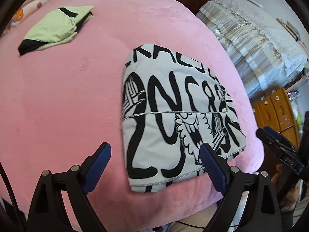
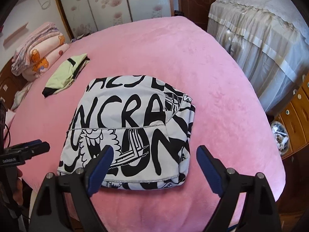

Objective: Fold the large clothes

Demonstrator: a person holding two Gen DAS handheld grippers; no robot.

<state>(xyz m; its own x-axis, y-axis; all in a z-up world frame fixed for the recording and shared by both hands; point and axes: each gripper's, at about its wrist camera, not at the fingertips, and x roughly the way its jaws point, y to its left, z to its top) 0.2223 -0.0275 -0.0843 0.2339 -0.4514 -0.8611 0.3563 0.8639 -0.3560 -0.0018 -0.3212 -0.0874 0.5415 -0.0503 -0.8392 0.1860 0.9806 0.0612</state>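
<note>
A white garment with bold black lettering point(image 1: 173, 116) lies folded into a thick rectangle on the pink bed point(image 1: 67, 96); it also shows in the right wrist view point(image 2: 131, 127). My left gripper point(image 1: 155, 150) is open and empty, hovering over the garment's near left corner. My right gripper point(image 2: 154, 154) is open and empty, hovering above the garment's near edge. The right gripper shows at the right edge of the left wrist view point(image 1: 278, 145). The left gripper shows at the left edge of the right wrist view point(image 2: 29, 148).
A folded light green and black garment point(image 1: 58, 29) lies at the far left of the bed point(image 2: 212, 77), also in the right wrist view point(image 2: 65, 75). Stacked quilts point(image 2: 38, 52) sit beyond it. A cloth-covered cabinet point(image 2: 260, 38) and wooden drawers point(image 2: 293, 116) stand to the right.
</note>
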